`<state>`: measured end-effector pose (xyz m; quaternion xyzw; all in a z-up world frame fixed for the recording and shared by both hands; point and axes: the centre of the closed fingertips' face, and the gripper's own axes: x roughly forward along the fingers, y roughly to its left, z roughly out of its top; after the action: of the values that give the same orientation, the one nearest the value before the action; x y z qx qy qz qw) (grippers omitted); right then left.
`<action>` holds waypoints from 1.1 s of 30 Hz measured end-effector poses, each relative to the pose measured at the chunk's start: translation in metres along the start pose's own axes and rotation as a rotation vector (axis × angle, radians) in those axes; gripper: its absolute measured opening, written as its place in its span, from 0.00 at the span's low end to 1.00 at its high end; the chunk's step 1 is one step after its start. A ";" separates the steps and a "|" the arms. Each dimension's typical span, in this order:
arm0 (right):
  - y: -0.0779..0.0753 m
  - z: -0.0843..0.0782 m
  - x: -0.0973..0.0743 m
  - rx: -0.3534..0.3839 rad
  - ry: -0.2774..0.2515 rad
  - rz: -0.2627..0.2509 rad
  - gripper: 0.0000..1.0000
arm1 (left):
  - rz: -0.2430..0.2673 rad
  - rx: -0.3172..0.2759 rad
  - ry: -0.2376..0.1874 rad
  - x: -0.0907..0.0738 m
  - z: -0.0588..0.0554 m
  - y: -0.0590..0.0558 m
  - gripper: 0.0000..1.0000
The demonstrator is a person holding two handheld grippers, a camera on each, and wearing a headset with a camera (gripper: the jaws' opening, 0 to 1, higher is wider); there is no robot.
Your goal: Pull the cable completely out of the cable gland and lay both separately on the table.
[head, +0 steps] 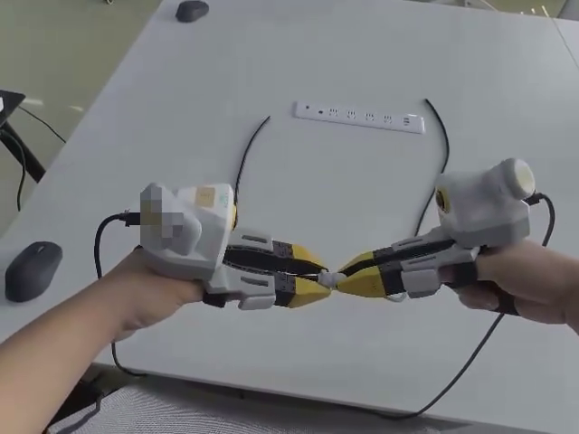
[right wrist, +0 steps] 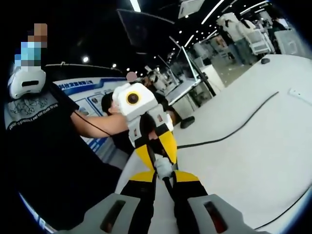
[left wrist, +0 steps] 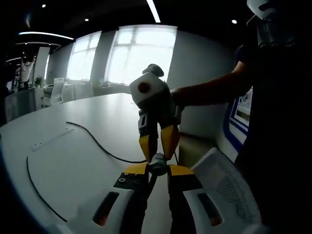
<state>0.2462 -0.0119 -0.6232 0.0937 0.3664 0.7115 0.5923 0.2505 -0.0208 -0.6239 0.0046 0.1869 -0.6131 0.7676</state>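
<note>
white power strip (head: 359,117) centre; dark mouse (head: 33,269) left edge; second mouse (head: 191,10) far.

Our right gripper (right wrist: 165,179) has its yellow-tipped jaws pressed together on a thin black cable (right wrist: 169,187). The cable leads up into the pale cable gland (right wrist: 164,167). The left gripper (right wrist: 160,158) faces us, its yellow jaws pinched on the gland's far end. Behind it we see a person in a black shirt (right wrist: 44,161). On the white table (right wrist: 253,165) lies a black cord (right wrist: 234,131).
</note>
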 end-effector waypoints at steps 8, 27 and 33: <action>0.001 -0.001 0.000 -0.309 0.069 -0.083 0.06 | -0.007 -0.056 -0.006 0.000 -0.001 0.002 0.14; -0.005 -0.006 0.004 -0.821 0.257 -0.340 0.07 | -0.024 -0.287 -0.021 -0.003 -0.009 0.007 0.15; -0.009 -0.006 0.004 -0.769 0.251 -0.334 0.07 | -0.022 -0.250 -0.012 -0.001 -0.009 0.007 0.15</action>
<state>0.2489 -0.0107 -0.6342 -0.2814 0.1542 0.6966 0.6417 0.2540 -0.0156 -0.6337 -0.0966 0.2573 -0.5933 0.7566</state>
